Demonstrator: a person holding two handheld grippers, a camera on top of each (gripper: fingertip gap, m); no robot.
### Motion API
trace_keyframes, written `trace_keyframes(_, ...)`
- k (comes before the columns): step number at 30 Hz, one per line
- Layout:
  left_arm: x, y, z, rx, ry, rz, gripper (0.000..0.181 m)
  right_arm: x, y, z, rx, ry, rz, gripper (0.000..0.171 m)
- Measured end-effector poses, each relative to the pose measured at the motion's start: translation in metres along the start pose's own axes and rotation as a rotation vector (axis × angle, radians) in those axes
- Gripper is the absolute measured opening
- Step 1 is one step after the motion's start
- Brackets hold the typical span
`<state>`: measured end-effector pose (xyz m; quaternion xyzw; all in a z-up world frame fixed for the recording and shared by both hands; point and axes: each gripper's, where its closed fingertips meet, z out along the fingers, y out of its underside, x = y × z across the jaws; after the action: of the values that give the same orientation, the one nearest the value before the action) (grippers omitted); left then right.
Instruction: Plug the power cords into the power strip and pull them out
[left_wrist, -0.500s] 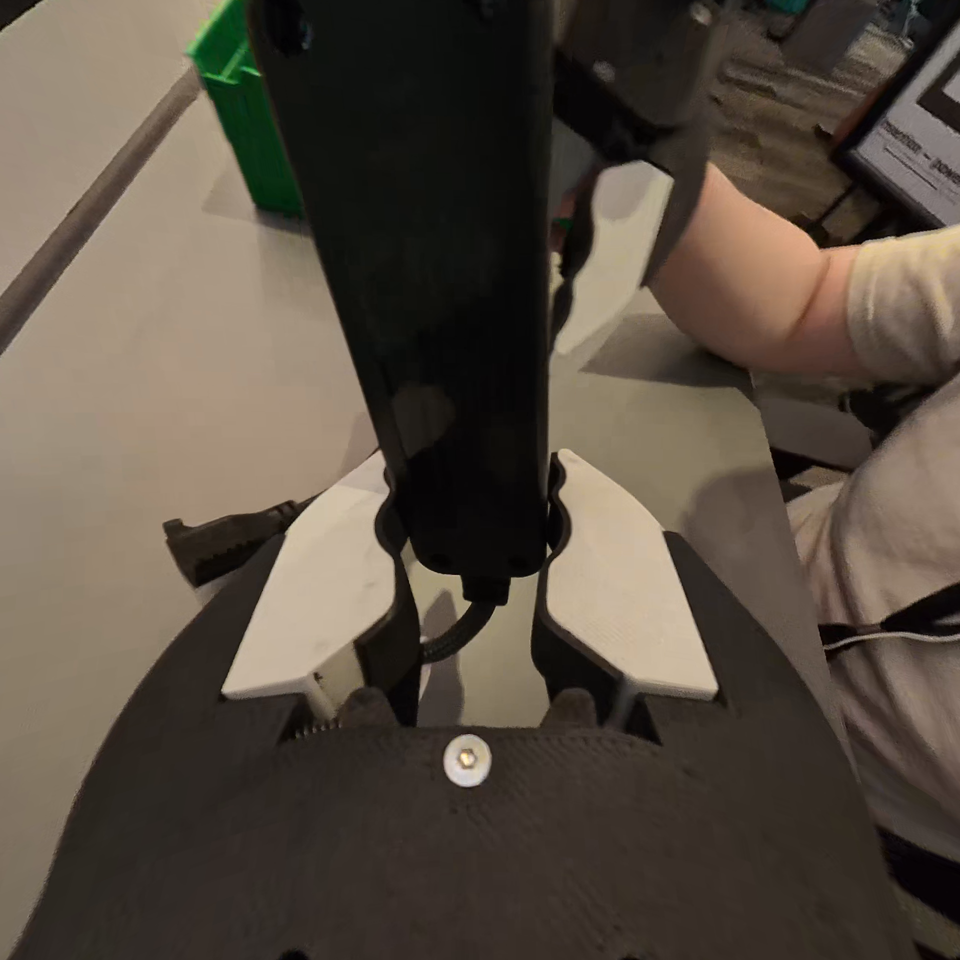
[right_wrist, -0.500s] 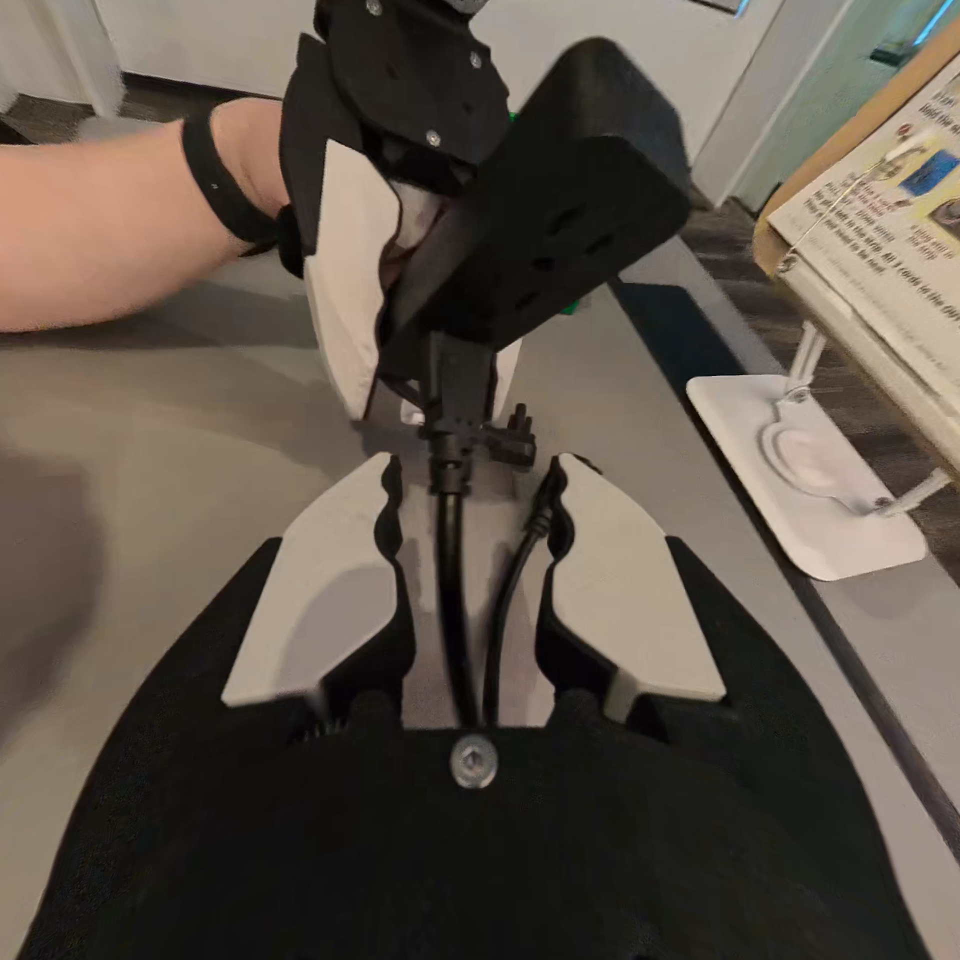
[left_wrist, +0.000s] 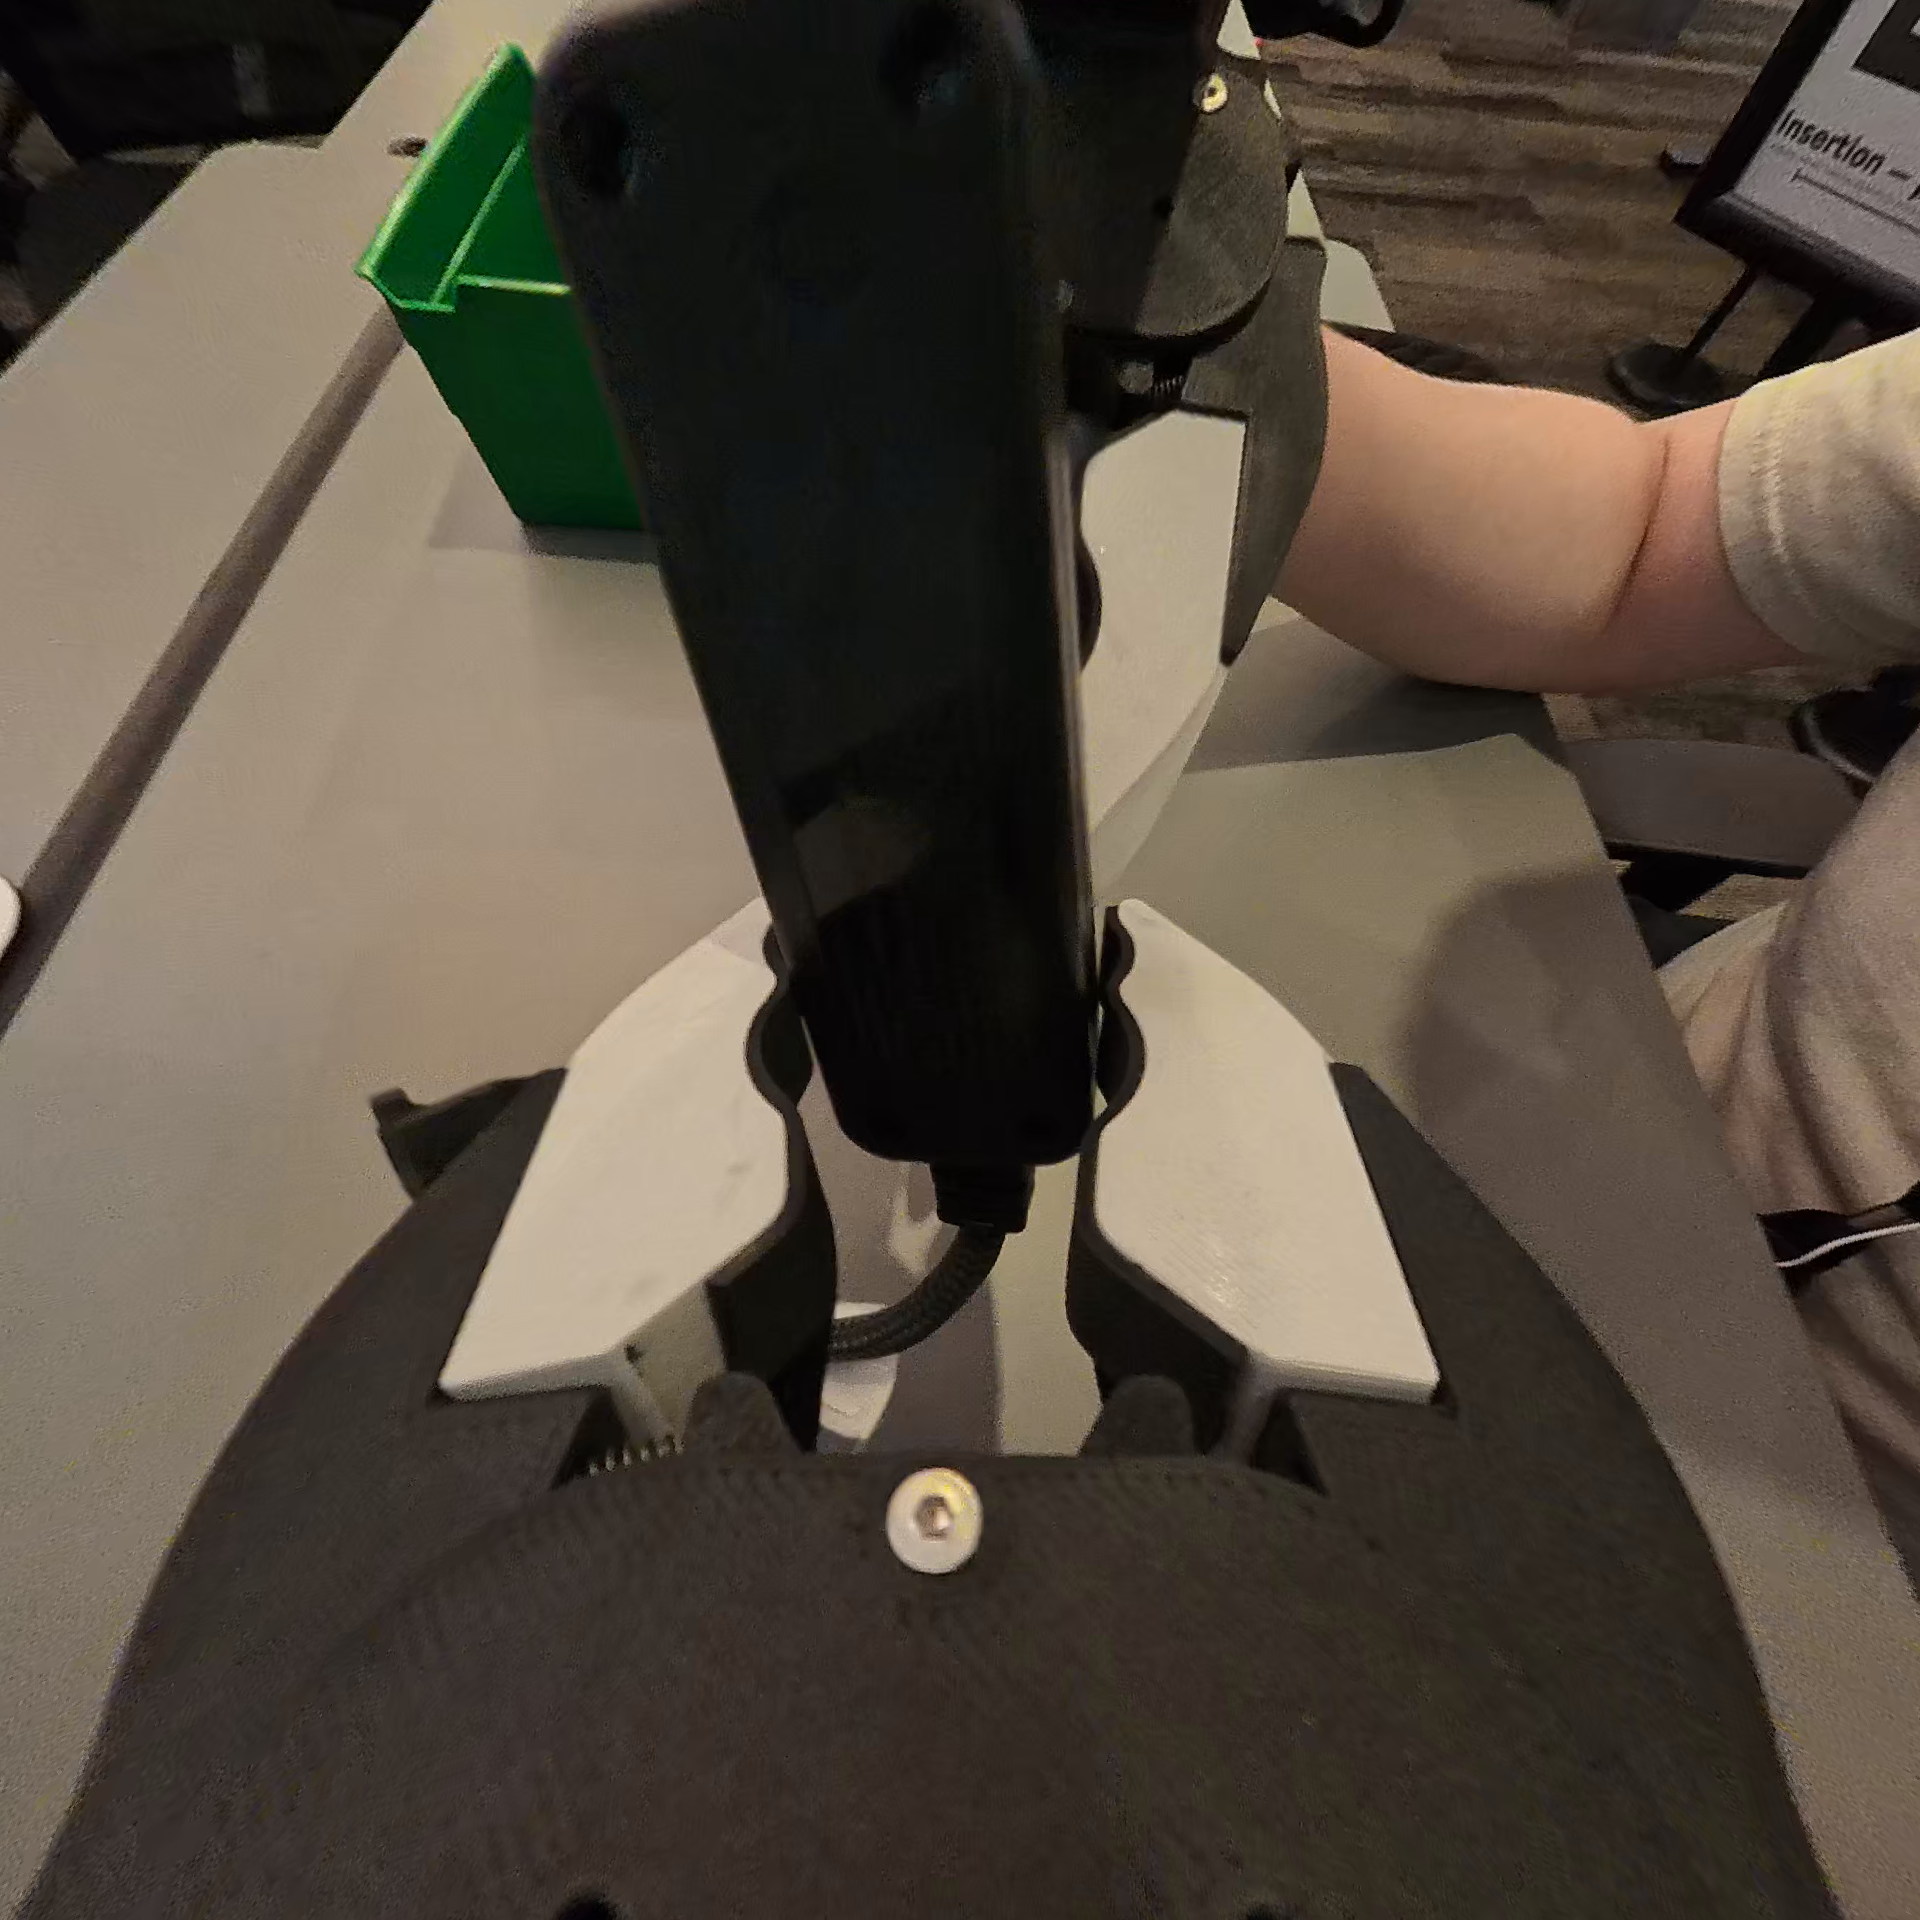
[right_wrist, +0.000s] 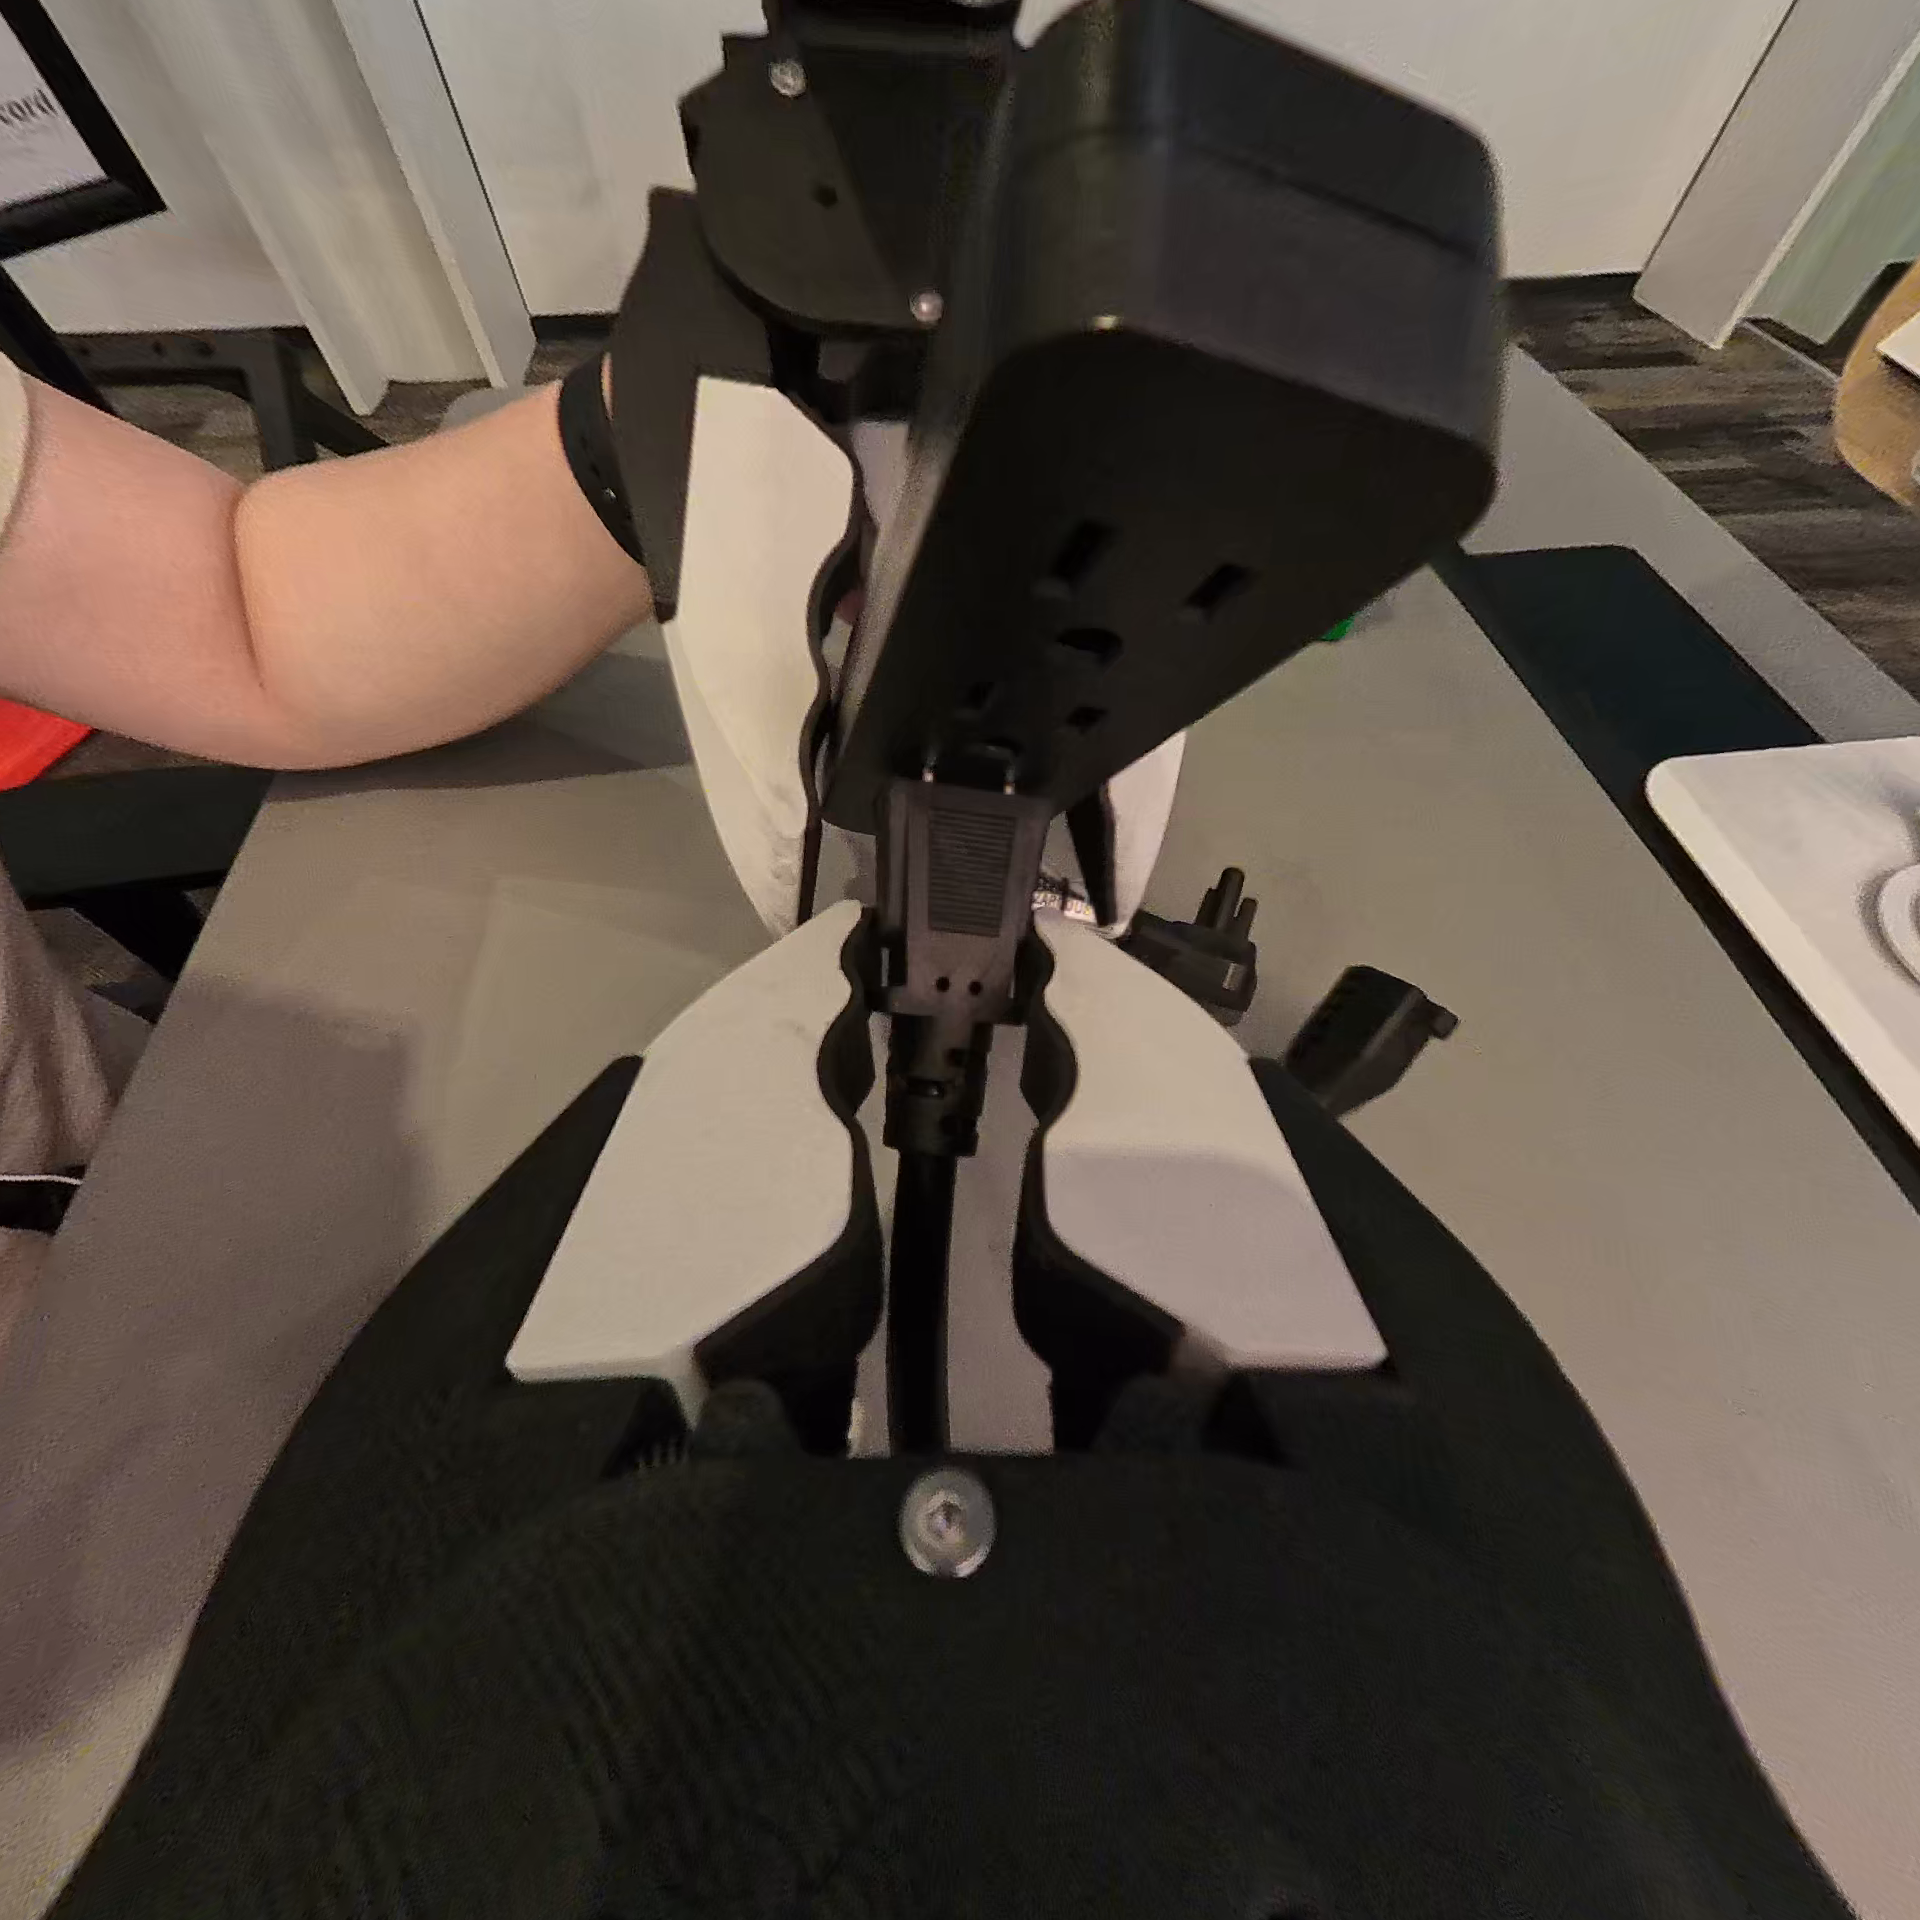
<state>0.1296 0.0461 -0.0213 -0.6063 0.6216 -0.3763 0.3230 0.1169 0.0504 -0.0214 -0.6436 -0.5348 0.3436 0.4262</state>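
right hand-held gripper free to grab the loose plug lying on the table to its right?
Probably not yet. The right hand-held gripper is shut on a plug at the power strip. The loose plug lies unblocked on the table, so it must let go first.

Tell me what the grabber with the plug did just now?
The right gripper moved forward and shut on the plug, which earlier sat ahead of its open jaws. The plug's prongs now show slightly below the power strip, so it seems to be coming out or going in; I cannot tell which. The left gripper stays clamped on the strip's cord end, held up off the table.
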Motion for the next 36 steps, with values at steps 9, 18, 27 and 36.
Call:
trace_keyframes(9,0.010,-0.033,-0.027,0.234,0.080,-0.040,0.060,-0.013,0.010,0.025,-0.154,0.054,-0.142,0.025)
trace_keyframes(18,-0.002,-0.036,-0.028,0.220,0.027,-0.084,0.043,-0.002,0.014,0.028,-0.174,0.113,-0.103,0.024)
trace_keyframes(27,-0.013,-0.038,-0.031,0.206,-0.066,-0.066,0.044,0.003,0.008,0.033,-0.053,0.091,0.054,0.023)
trace_keyframes(36,-0.015,-0.038,-0.040,0.245,-0.043,-0.074,0.043,0.005,0.002,0.032,0.019,0.099,0.027,0.024)
